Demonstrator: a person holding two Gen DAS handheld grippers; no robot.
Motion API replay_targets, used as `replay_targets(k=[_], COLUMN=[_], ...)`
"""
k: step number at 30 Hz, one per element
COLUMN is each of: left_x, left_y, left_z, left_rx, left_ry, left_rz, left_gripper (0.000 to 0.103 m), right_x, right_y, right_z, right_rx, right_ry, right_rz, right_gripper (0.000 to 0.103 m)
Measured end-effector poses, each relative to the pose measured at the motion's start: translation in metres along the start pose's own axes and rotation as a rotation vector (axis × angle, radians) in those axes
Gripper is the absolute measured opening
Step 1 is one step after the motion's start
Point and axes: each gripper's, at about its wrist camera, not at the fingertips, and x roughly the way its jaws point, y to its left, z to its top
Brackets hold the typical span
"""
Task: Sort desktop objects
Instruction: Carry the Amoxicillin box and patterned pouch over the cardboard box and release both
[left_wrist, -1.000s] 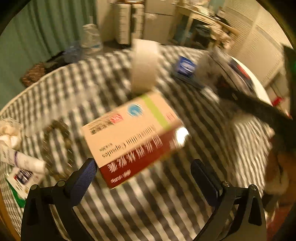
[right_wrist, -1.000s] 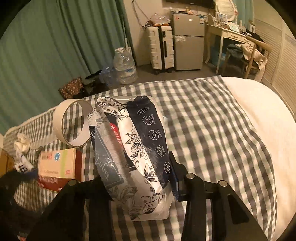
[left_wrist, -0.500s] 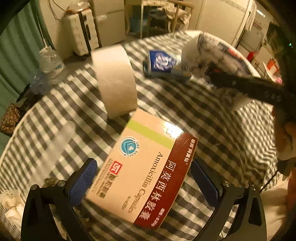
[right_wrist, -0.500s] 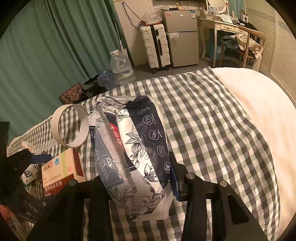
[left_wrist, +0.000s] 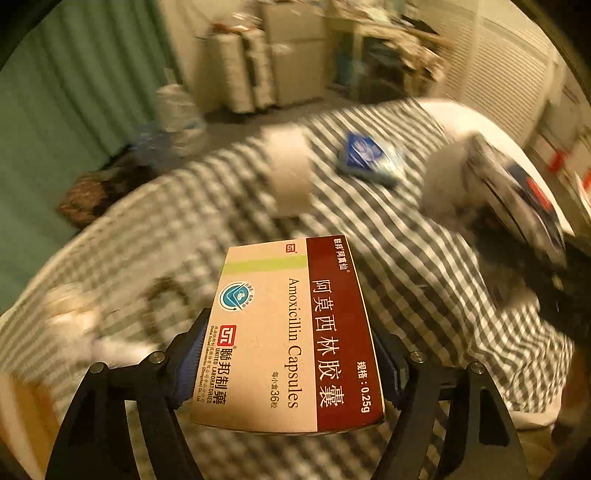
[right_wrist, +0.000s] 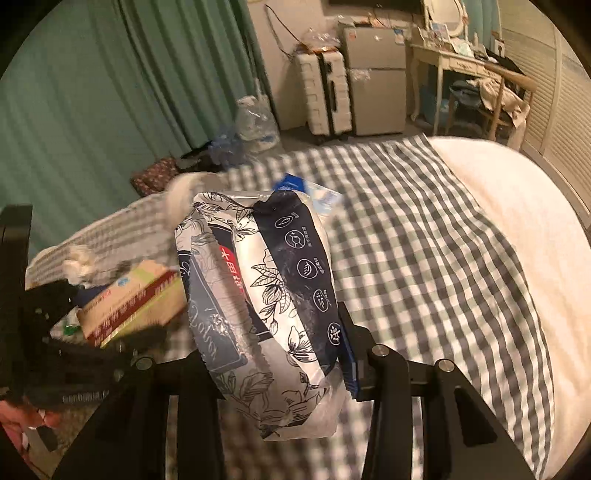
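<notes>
Bedroom, evening light: a bed (right_wrist: 424, 236) under a gray-and-white check cover serves as the sorting surface, w/ both tongs loaded and lifted above it.

Right tongs (right_wrist: 266, 354) are clenched on a floral plastic pack (right_wrist: 258, 288), held upright, fingers squeezing its lower half; it sits raised over the bed's near edge. Judged soft, light and slick: the film gives under pressure, so a grip across the thick middle looks safer than one at the crimped ends.

Left tongs (left_wrist: 288, 362) grip a box (left_wrist: 291, 332) of amoxicillin capsules by its two long sides, printed face up, the far end sticking out past the fingers, clear of the cover. Judged light and fairly stiff, but thin card will dent if squeezed hard; the narrow side walls are the natural hold.

Further back on the cover, blurred: a tape roll (left_wrist: 288, 170) standing on edge, and just beside it a small blue packet (left_wrist: 365, 158). At the left edge lie crumpled tissue (left_wrist: 70, 306) & what may be a bead string (left_wrist: 162, 295), too smeared to confirm.
</notes>
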Motion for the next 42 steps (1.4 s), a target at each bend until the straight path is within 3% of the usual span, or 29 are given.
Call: replay_targets(k=[6, 12, 16, 20, 28, 34, 38, 41, 42], left_x=[-0.104, -0.194, -0.237, -0.262, -0.264, -0.227, -0.202, -0.189, -0.185], left_y=[0.040, 0.084, 0.123, 0.172, 0.275, 0.344, 0.363, 0.368, 0.370], left_z=[-0.018, -0.050, -0.082, -0.120, -0.205, -0.268, -0.286, -0.291, -0.291], left_rx=[-0.111, -0.181, -0.258, -0.340, -0.538, -0.656, -0.708, -0.729, -0.736], left_ry=[-0.162, -0.291, -0.344, -0.367, -0.313, -0.184, -0.132, -0.112, -0.096], left_rz=[0.104, 0.149, 0.170, 0.223, 0.313, 0.378, 0.365, 0.366, 0.382], left_gripper=[0.078, 0.078, 0.078, 0.078, 0.078, 0.078, 0.078, 0.085, 0.090], right_x=[-0.078, -0.140, -0.162, -0.175, -0.155, -0.110, -0.079, -0.058, -0.051], right_y=[0.057, 0.122, 0.172, 0.229, 0.368, 0.459, 0.504, 0.522, 0.525], right_z=[0.002, -0.012, -0.023, -0.027, -0.042, -0.051, -0.059, -0.058, -0.055], right_rx=[-0.082, -0.155, -0.237, -0.304, -0.478, -0.527, -0.570, -0.549, -0.525], right_ry=[-0.108, -0.165, -0.179, -0.189, -0.148, -0.056, -0.018, 0.006, 0.015], right_rz=[0.051, 0.119, 0.137, 0.213, 0.363, 0.506, 0.529, 0.554, 0.566], right_gripper=[0.039, 0.039, 0.039, 0.039, 0.039, 0.039, 0.039, 0.051, 0.070])
